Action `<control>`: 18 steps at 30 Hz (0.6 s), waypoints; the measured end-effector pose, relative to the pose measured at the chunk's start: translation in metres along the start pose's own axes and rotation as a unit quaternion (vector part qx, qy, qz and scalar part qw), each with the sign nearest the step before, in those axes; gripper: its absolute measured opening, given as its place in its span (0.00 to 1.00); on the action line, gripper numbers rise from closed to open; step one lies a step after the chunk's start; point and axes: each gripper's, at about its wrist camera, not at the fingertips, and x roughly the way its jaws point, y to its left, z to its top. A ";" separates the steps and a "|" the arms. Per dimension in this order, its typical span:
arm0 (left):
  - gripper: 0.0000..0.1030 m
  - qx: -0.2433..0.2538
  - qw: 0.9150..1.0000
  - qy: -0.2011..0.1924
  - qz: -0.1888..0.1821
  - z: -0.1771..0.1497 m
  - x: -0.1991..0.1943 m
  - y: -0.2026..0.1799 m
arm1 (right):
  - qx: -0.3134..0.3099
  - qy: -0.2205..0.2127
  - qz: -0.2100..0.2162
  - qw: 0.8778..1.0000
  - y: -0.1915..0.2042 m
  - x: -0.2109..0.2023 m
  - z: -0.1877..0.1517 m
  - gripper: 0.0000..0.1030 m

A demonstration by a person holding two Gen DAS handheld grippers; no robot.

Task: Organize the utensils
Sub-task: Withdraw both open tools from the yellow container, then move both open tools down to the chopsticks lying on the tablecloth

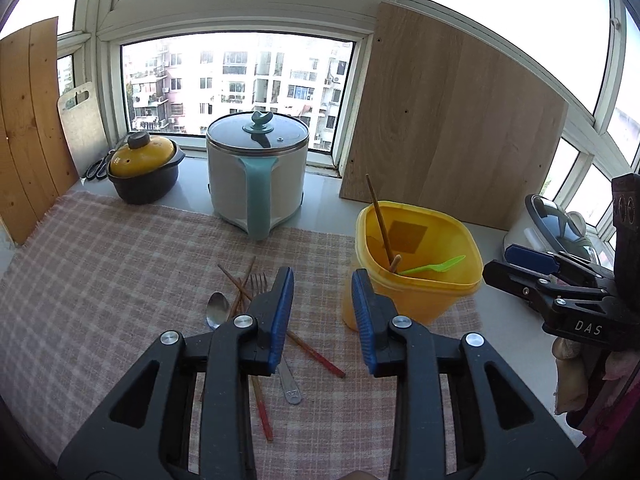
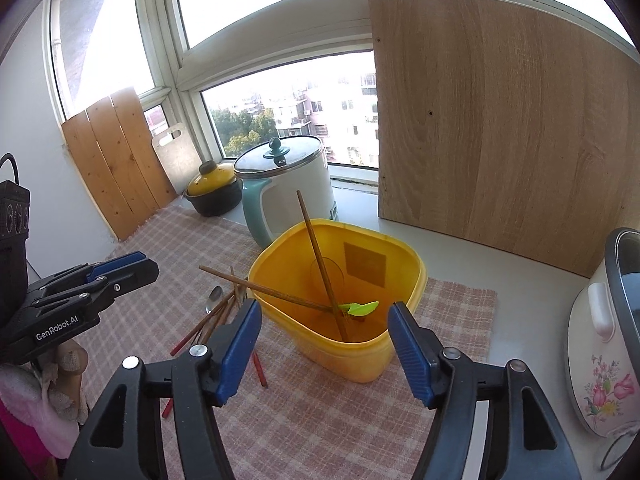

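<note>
Partway through, by the look of it: the yellow tub [image 2: 340, 300] at centre frame already holds two chopsticks [image 2: 320, 264] and a green spoon [image 2: 362, 309]. Plenty left, though: a fork [image 1: 260, 286], a metal spoon [image 1: 218, 309] and several loose chopsticks [image 1: 316, 354] lie crossed on the checked cloth [image 1: 100, 280], lower centre. The left claw [image 1: 322, 316] hangs part-open over that pile, gripping nothing; the right claw [image 2: 324, 344] gapes wide before the tub, empty.
</note>
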 end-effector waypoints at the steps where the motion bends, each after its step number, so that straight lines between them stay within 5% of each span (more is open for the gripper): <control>1: 0.29 -0.001 1.000 0.006 0.005 -0.002 0.001 0.010 | -0.001 0.003 0.001 1.000 0.005 0.002 -0.002 0.68; 11: 0.29 -0.020 0.996 0.083 0.021 -0.025 0.036 0.093 | -0.034 0.044 0.009 0.998 0.058 0.030 -0.016 0.68; 18: 0.29 -0.029 0.990 0.139 -0.006 -0.042 0.074 0.122 | -0.058 0.085 0.008 0.995 0.096 0.062 -0.029 0.55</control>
